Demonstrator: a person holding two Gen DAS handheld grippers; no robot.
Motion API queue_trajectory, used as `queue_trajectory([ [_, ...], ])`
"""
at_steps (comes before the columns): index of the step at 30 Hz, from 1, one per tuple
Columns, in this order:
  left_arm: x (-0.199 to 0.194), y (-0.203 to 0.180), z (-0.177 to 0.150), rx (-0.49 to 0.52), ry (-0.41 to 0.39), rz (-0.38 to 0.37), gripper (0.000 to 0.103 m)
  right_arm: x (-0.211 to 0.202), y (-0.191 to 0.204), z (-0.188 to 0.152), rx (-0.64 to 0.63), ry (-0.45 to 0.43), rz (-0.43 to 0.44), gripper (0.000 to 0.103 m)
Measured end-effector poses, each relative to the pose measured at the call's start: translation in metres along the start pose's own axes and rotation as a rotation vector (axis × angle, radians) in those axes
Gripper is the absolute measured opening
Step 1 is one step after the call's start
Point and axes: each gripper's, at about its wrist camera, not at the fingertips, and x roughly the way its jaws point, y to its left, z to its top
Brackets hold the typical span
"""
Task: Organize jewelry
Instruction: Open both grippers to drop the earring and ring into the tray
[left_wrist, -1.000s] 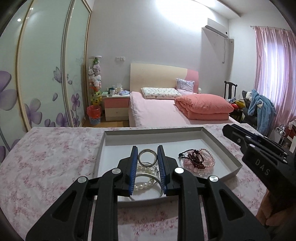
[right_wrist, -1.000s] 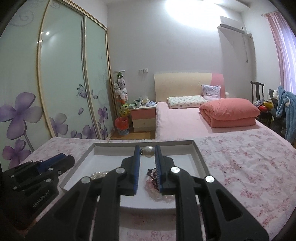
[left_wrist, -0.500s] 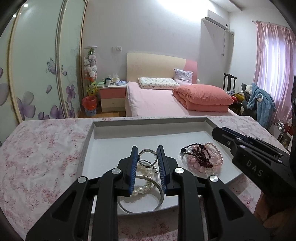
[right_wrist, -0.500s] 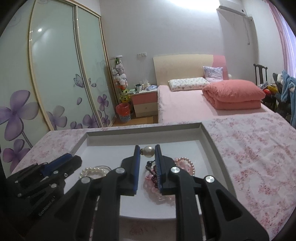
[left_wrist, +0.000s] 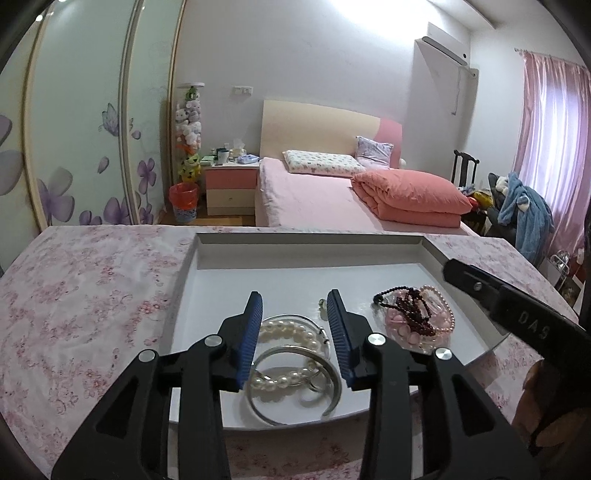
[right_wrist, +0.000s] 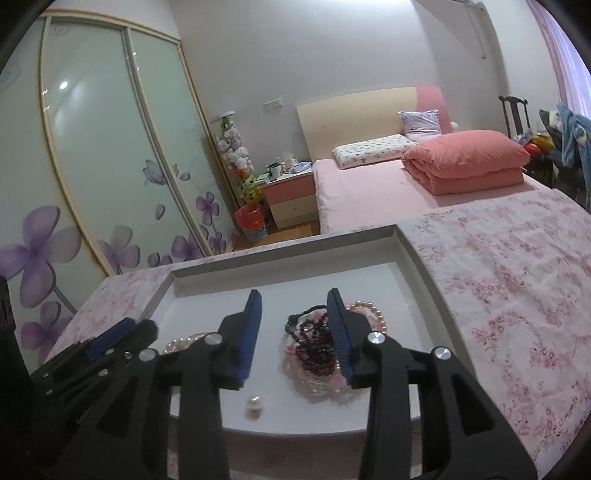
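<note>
A shallow white tray sits on a pink floral cloth. My left gripper is open and empty over its front left, above a pearl bracelet, a silver bangle and a small silver ring. A heap of dark red and pink bead bracelets lies to the right. My right gripper is open and empty above that heap. A loose pearl lies on the tray floor under it. The right gripper also shows in the left wrist view.
The tray's raised walls ring the jewelry. The floral tablecloth spreads on both sides. Behind are a pink bed, a nightstand and flowered wardrobe doors.
Both grippers have opened. The ring has left the left jaws and lies by the bangle; the pearl has left the right jaws and lies on the tray. Both grippers sit lower over the tray.
</note>
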Motion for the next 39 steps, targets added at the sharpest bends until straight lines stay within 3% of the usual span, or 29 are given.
queue_trajectory([
  [12, -0.038, 0.026, 0.000, -0.062, -0.025, 0.012, 0.050, -0.036, 0.004, -0.003, -0.003, 0.000, -0.014, 0.050],
  [22, -0.093, 0.044, -0.020, -0.081, -0.051, 0.027, 0.073, -0.086, 0.020, -0.022, -0.042, 0.009, -0.008, 0.067],
  [26, -0.111, 0.042, -0.026, -0.071, -0.078, 0.036, 0.087, -0.106, 0.030, -0.033, -0.085, -0.021, -0.018, 0.080],
  [31, -0.129, 0.039, -0.032, -0.046, -0.127, 0.059, 0.097, -0.127, 0.040, -0.043, -0.141, -0.063, -0.047, 0.098],
  [35, -0.138, 0.034, -0.037, -0.017, -0.157, 0.087, 0.101, -0.139, 0.049, -0.051, -0.213, -0.114, -0.119, 0.099],
  [39, -0.140, 0.031, -0.042, 0.000, -0.158, 0.100, 0.101, -0.147, 0.051, -0.057, -0.234, -0.137, -0.134, 0.099],
])
